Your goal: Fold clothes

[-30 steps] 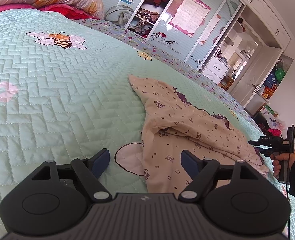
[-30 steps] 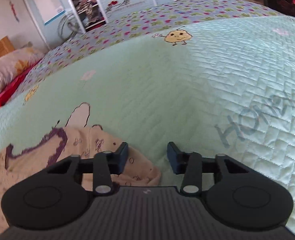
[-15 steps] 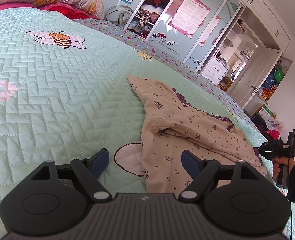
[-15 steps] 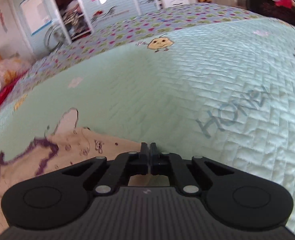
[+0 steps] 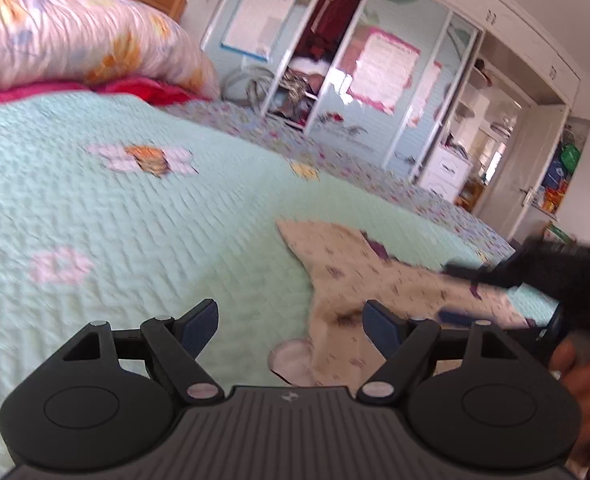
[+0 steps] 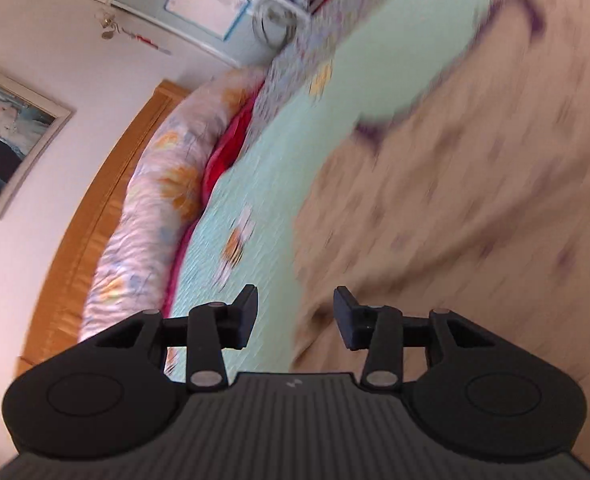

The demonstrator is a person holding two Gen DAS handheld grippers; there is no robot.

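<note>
Lying rumpled on the green quilt (image 5: 143, 232), the beige garment (image 5: 375, 280) sits before both grippers, left gripper (image 5: 293, 322) and right gripper (image 6: 295, 314) spread wide, holding nothing.

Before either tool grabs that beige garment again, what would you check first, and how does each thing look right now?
1. Left tool open and empty: ok, its jaws stand wide apart over the quilt.
2. Right tool open and empty: ok, jaws apart with nothing between them.
3. Garment lying on the quilt, not hanging: ok in the left view.
4. Garment spread flat: not ok, a bunched fold shows near the left tool.
5. Which edge sits ahead of the right tool: cannot tell, that view is blurred by motion.
6. Tools clear of each other: cannot tell, a dark blurred shape and a hand crowd the right side of the left view.
</note>
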